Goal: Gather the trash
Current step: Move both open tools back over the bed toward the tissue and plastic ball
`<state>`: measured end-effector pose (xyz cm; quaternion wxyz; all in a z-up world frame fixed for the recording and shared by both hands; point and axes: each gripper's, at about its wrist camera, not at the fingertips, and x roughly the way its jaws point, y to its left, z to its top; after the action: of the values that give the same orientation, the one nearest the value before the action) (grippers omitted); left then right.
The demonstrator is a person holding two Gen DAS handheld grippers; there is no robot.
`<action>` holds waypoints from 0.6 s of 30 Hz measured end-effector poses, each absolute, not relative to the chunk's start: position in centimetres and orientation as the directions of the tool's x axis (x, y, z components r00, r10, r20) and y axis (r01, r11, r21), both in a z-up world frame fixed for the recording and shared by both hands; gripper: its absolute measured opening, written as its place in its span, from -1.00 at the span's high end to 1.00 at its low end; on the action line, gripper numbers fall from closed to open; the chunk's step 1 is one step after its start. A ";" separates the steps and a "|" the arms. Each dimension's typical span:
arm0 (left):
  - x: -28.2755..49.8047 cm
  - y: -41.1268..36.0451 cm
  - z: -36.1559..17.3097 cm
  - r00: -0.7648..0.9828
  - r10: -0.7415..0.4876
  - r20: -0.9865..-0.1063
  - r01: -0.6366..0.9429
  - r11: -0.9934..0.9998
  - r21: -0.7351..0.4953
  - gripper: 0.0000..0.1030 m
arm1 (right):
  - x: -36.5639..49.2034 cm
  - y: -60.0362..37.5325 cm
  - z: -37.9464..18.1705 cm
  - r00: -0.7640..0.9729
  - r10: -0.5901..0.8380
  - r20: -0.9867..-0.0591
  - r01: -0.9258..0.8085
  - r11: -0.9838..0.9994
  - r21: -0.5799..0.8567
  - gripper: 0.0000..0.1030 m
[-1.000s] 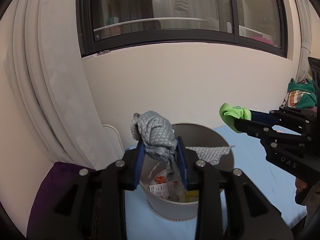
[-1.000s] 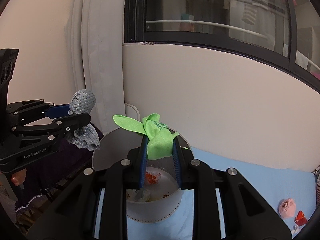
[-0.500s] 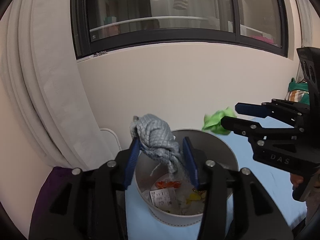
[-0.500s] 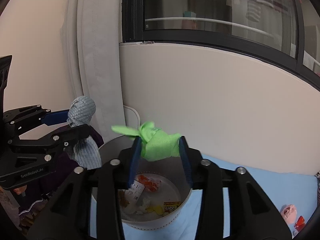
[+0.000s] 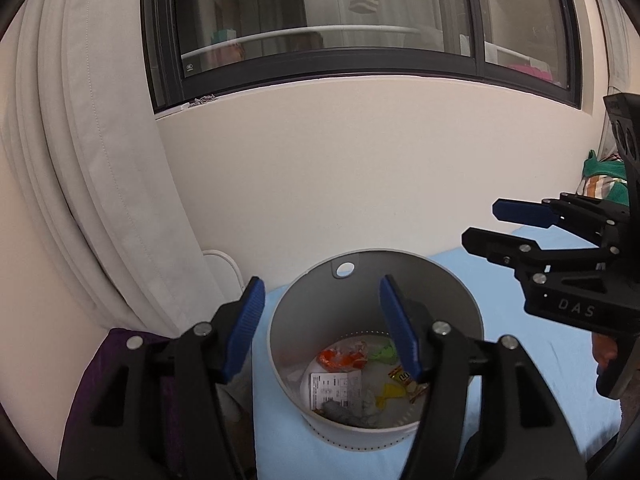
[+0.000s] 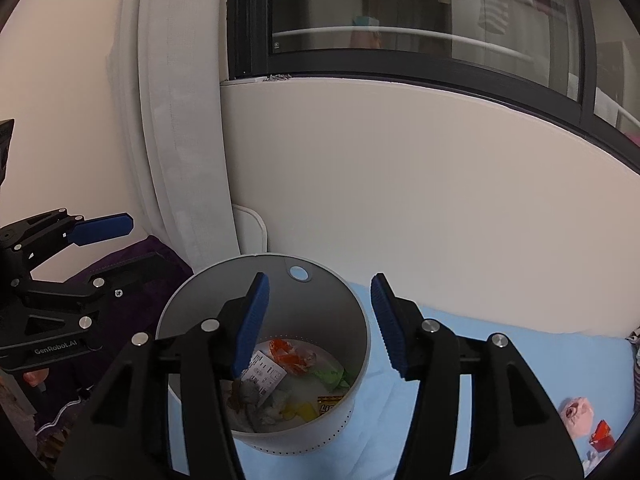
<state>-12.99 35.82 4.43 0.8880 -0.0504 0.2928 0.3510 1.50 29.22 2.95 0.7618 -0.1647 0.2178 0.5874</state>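
**Grey bin, both grippers over it w/ nothing in them**

Grey plastic bin (image 5: 452, 304) sits on the light-blue sheet (image 5: 532, 364), below the wall under the window. My left gripper (image 5: 322, 328) hangs over its rim, jaws spread, having just been opening; nothing btwn the blue pads. My right gripper (image 6: 318, 320) likewise: jaws apart after just opening, nothing btwn them, only the bin's mouth below.

Trash lies at the bottom of the bin: orange wrapper (image 5: 340, 358), white printed label (image 5: 336, 386), yellow wrapper (image 5: 390, 392), a green cloth (image 6: 330, 374) and a grey cloth (image 5: 338, 410).

Left view only: right gripper seen from the side at the right edge, jaws apart, lettering "DAS" on its body; behind it a green and striped bundle (image 5: 602, 178). Grey cloth shows clearest here, at the near wall of the bin.

Right view only: left gripper seen from the side at the left edge, marked "GenRobot.AI"; a pink scrap (image 6: 576, 416) and a red scrap (image 6: 602, 436) on the sheet well to the right of the bin, outside it. Green cloth is clearer here.

Both views: purple fabric (image 6: 160, 252) left of the bin, white curtain (image 5: 100, 184) above it.
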 end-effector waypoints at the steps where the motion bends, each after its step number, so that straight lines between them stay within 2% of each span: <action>1: -13.0 35.7 4.3 0.581 0.592 -0.558 -0.652 0.749 0.115 -0.18 | 1.5 29.1 2.9 0.217 0.821 -0.528 -0.966 0.257 0.004 0.01; 5: -12.8 35.4 4.1 0.576 0.595 -0.561 -0.655 0.747 0.119 -0.28 | 1.6 28.5 2.4 0.226 0.815 -0.534 -0.963 0.269 0.003 0.01; 9: -12.0 34.3 3.6 0.568 0.609 -0.554 -0.650 0.745 0.153 -0.30 | 1.8 27.3 2.0 0.250 0.806 -0.537 -0.955 0.296 -0.002 0.01; 18: -7.9 30.7 2.6 0.642 0.522 -0.561 -0.545 0.826 0.145 -0.30 | 4.3 22.7 0.6 0.347 0.759 -0.552 -0.910 0.414 -0.002 0.00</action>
<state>-7.93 30.73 2.58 0.9060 -0.0188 0.3036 0.2944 4.32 22.74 0.56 0.8055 -0.1567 0.2416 0.5179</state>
